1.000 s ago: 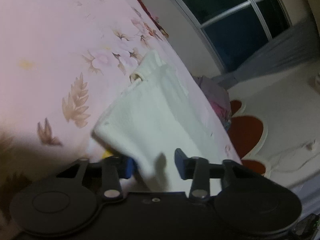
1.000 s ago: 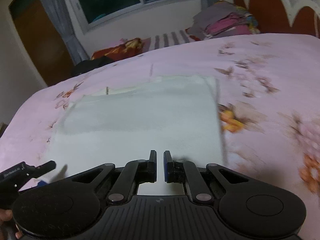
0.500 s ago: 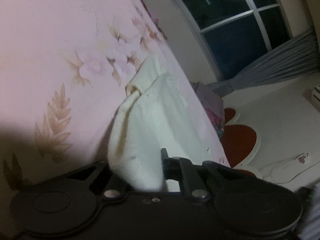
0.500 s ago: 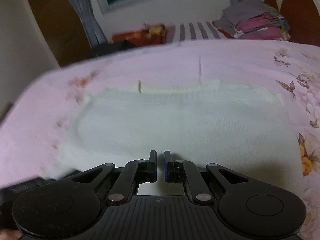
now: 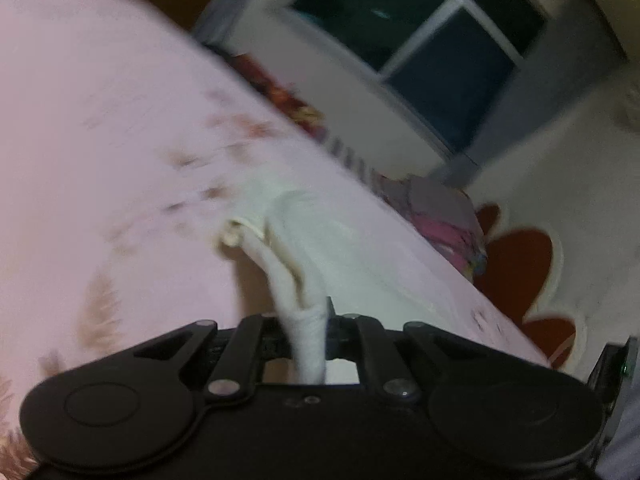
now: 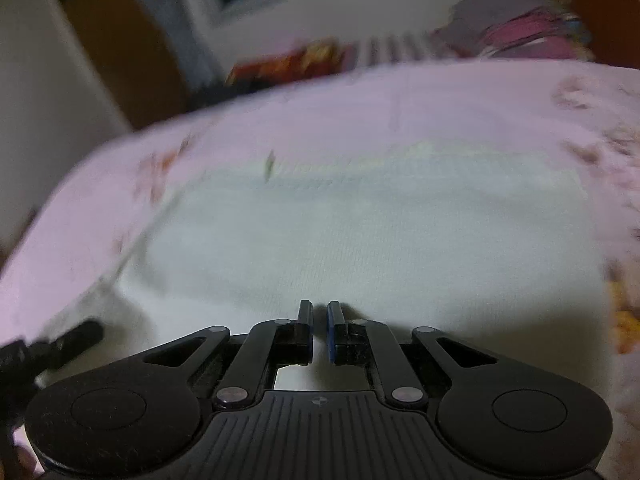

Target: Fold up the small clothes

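Observation:
A small cream-white garment point(image 6: 360, 232) lies spread on the pink flowered bedsheet point(image 6: 440, 100). My left gripper point(image 5: 312, 324) is shut on the garment's near left edge point(image 5: 308, 336), and the cloth rises bunched from the bed point(image 5: 100, 120) into the jaws. My right gripper point(image 6: 319, 320) sits low over the garment's near edge, its jaws nearly closed with a thin gap; whether cloth is pinched between them does not show. The left gripper's tip point(image 6: 76, 336) shows at the lower left of the right wrist view. Both views are blurred by motion.
A stack of folded clothes point(image 6: 520, 28) lies at the bed's far right by a red and white headboard point(image 5: 524, 264). A dark window point(image 5: 420, 40) and a grey curtain point(image 5: 540, 92) are beyond. A brown door point(image 6: 120, 40) stands at the left.
The left gripper closed on the garment's edge and lifted it, so the cloth now stands bunched in the jaws. The right gripper moved in lower over the garment's near edge.

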